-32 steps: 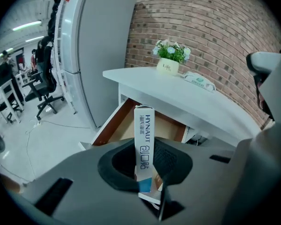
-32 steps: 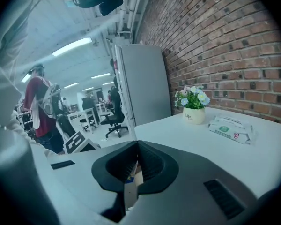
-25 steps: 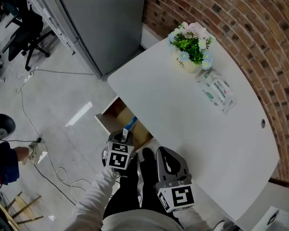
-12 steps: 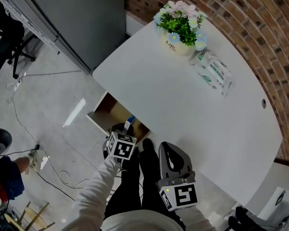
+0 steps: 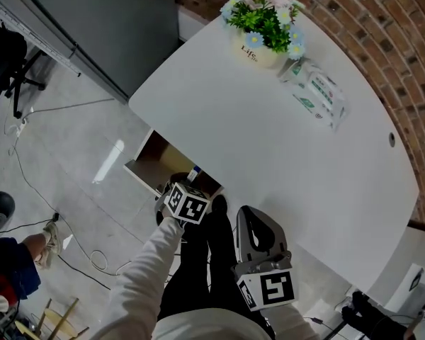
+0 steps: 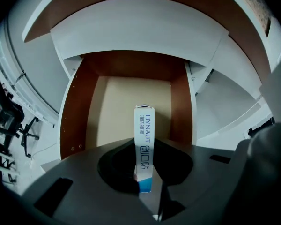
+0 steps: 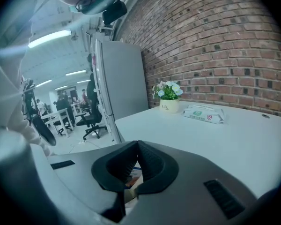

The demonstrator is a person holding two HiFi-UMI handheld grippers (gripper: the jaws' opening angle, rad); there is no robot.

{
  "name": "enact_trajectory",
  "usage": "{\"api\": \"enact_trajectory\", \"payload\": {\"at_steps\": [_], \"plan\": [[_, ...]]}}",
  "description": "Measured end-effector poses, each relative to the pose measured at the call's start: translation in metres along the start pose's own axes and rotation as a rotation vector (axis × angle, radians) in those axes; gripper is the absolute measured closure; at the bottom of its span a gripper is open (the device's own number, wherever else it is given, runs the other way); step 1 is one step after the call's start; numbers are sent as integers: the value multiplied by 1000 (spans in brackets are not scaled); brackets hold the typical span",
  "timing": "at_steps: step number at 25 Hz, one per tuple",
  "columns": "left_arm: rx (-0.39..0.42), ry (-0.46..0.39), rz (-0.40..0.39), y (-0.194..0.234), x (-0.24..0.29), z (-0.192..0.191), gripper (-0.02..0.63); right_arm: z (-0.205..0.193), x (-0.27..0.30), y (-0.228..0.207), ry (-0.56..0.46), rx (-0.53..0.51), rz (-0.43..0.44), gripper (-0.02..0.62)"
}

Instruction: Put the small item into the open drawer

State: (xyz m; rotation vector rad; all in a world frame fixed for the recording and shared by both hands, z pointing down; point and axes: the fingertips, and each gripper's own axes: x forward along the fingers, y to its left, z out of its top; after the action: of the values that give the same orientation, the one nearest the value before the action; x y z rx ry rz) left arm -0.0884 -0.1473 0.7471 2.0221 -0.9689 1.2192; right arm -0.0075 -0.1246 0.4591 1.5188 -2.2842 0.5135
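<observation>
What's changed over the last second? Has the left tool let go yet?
The left tool has carried the small box slightly forward, toward the open drawer, and still grips it. The right tool stays shut and empty; the flower pot and wipes pack sit unmoved on the table.

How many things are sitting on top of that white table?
2: a white pot of green leaves and pale flowers at the far end, and a white-and-green soft plastic pack lying beside it.

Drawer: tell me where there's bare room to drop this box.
The drawer floor is bare from wall to wall, ahead of the box in the left gripper. On the table, only the far edge is taken: flower pot, wipes pack.
</observation>
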Motion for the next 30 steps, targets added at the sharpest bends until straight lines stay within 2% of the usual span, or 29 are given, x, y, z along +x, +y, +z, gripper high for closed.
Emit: {"api": "enact_trajectory", "payload": {"at_steps": [5, 16, 30], "plan": [[49, 23, 8, -1, 7, 3, 531, -3, 1, 2, 4, 7, -13, 569], [105, 102, -3, -8, 34, -5, 529, -9, 0, 2, 13, 15, -24, 569], [124, 147, -11, -10, 50, -11, 520, -19, 0, 9, 30, 12, 0, 569]]}}
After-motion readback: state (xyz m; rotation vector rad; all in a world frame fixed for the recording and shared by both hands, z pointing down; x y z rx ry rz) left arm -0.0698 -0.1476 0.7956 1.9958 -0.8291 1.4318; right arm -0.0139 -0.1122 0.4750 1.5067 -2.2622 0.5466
